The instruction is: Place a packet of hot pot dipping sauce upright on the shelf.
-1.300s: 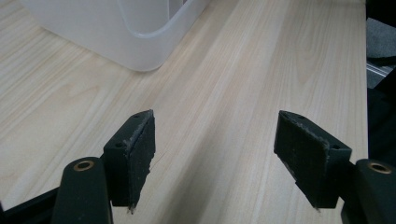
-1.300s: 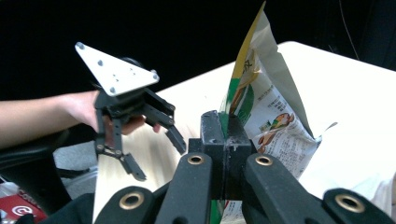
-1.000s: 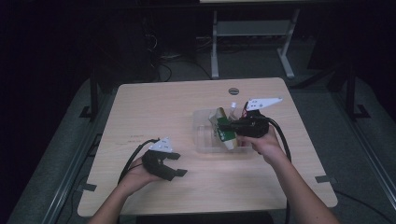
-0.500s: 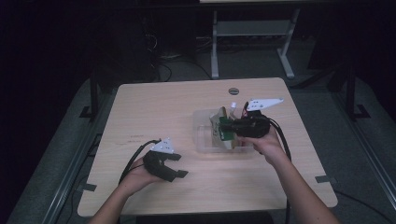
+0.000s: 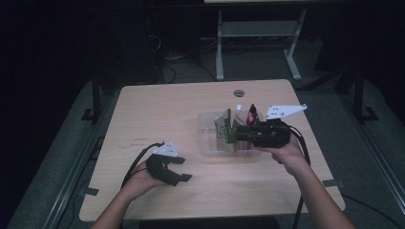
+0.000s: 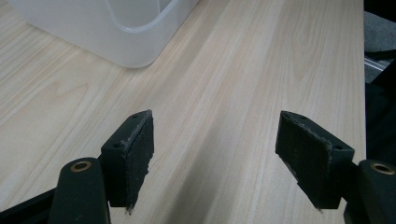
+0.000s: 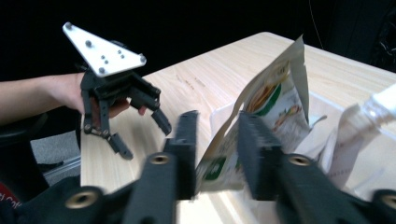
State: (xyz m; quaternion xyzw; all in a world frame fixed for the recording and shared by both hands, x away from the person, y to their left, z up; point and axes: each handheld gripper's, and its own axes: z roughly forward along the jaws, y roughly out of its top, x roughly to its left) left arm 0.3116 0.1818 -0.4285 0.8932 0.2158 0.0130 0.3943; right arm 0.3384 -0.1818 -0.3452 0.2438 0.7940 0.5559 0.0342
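green snack bag stands in the clear box, between the right gripper jaws, which have just been opening. left gripper is wide open, grasping nothing.

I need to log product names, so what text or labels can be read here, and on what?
None can be read.
Green and white snack packet in the clear bin: printing blurred.
Red packet: too small.
Faint marks on the table: illegible.
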